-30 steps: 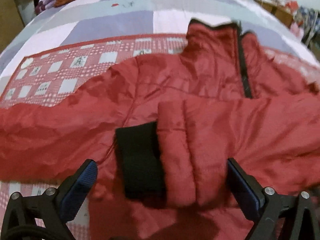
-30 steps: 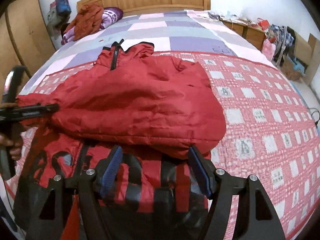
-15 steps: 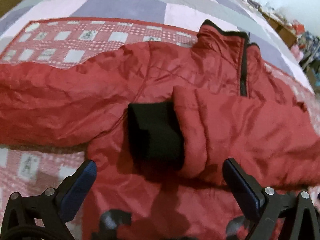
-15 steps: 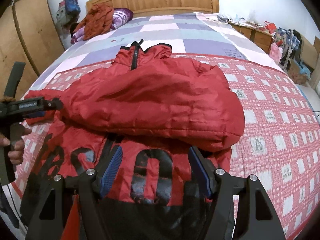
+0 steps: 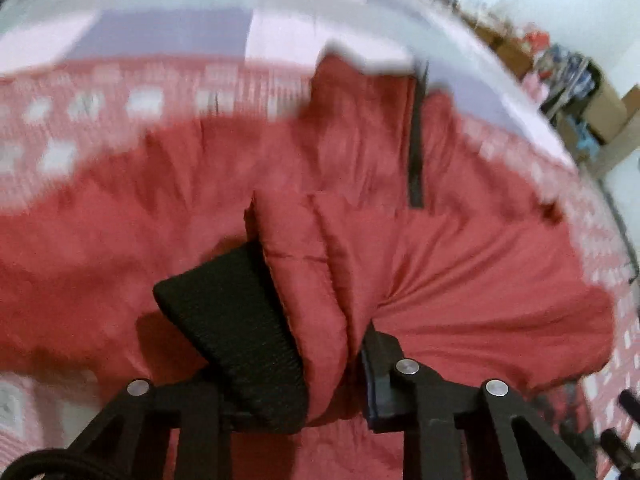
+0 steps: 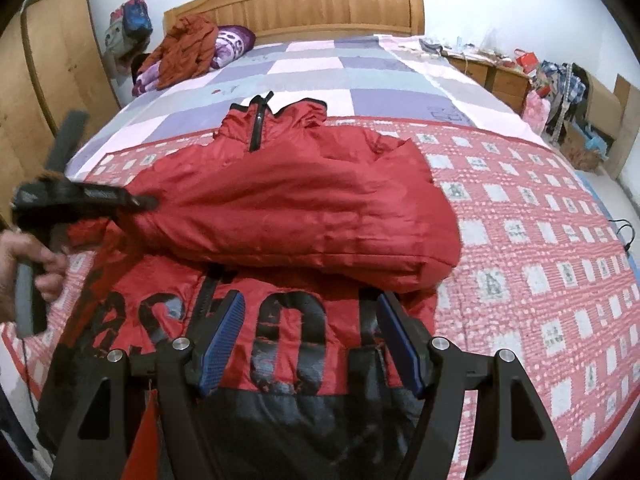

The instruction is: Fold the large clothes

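Observation:
A red puffer jacket (image 6: 304, 204) lies front up on the bed, collar toward the headboard, with black lettering on its lower part. Its right sleeve is folded across the chest. My left gripper (image 5: 296, 380) is shut on the sleeve's end, gripping the black knit cuff (image 5: 240, 328) and red fabric; it also shows in the right wrist view (image 6: 136, 202) at the jacket's left side. My right gripper (image 6: 310, 340) is open and empty, hovering above the jacket's lower front.
The bed has a red-and-white patterned quilt (image 6: 540, 248) over a checked purple sheet (image 6: 320, 68). A pile of orange and purple clothes (image 6: 188, 52) lies by the wooden headboard (image 6: 304, 8). A wardrobe (image 6: 48, 80) stands left; cluttered cabinets and boxes (image 6: 560, 84) stand right.
My left gripper has closed on the sleeve cuff, which was lying free between open fingers before. The right gripper has drawn back toward the jacket's hem and stays open.

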`<action>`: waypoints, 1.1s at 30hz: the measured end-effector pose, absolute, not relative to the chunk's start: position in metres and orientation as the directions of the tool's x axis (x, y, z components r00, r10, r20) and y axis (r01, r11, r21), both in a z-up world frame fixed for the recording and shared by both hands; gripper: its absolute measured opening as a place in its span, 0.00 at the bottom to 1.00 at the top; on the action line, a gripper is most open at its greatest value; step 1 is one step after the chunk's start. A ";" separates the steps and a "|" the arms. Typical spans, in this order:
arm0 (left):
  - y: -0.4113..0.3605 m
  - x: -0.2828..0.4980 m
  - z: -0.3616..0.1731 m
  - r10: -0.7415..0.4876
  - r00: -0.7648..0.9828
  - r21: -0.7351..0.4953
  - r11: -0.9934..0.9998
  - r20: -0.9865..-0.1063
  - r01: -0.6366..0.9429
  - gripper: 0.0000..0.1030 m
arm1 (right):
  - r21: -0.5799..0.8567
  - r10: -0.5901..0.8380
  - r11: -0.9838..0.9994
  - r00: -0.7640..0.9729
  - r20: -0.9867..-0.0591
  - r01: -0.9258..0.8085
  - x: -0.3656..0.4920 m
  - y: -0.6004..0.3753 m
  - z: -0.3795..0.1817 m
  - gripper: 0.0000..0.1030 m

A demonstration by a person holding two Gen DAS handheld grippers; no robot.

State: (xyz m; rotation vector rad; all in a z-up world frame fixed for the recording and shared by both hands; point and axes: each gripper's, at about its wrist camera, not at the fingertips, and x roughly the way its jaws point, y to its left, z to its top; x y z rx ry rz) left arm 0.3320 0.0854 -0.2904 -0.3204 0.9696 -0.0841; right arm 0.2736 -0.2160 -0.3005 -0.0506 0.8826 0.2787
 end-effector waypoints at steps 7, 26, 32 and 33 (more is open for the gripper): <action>0.143 0.334 -0.211 -0.070 0.737 -0.210 0.973 -0.672 -0.100 0.26 | 0.026 0.157 0.978 0.650 -0.744 -0.206 0.277 -0.227 -0.289 0.69; 0.174 0.316 -0.299 0.038 0.563 -0.074 0.982 -0.826 -0.175 0.27 | 0.024 0.187 0.960 0.576 -0.796 -0.279 0.430 -0.180 -0.301 0.69; 0.163 0.322 -0.306 0.040 0.562 -0.043 0.990 -0.826 -0.134 0.28 | -0.116 0.009 0.951 0.398 -0.917 -0.288 0.493 -0.172 -0.367 0.68; 0.160 0.324 -0.306 0.042 0.562 -0.036 0.991 -0.826 -0.127 0.28 | -0.144 -0.035 0.962 0.417 -0.908 -0.232 0.502 -0.181 -0.366 0.66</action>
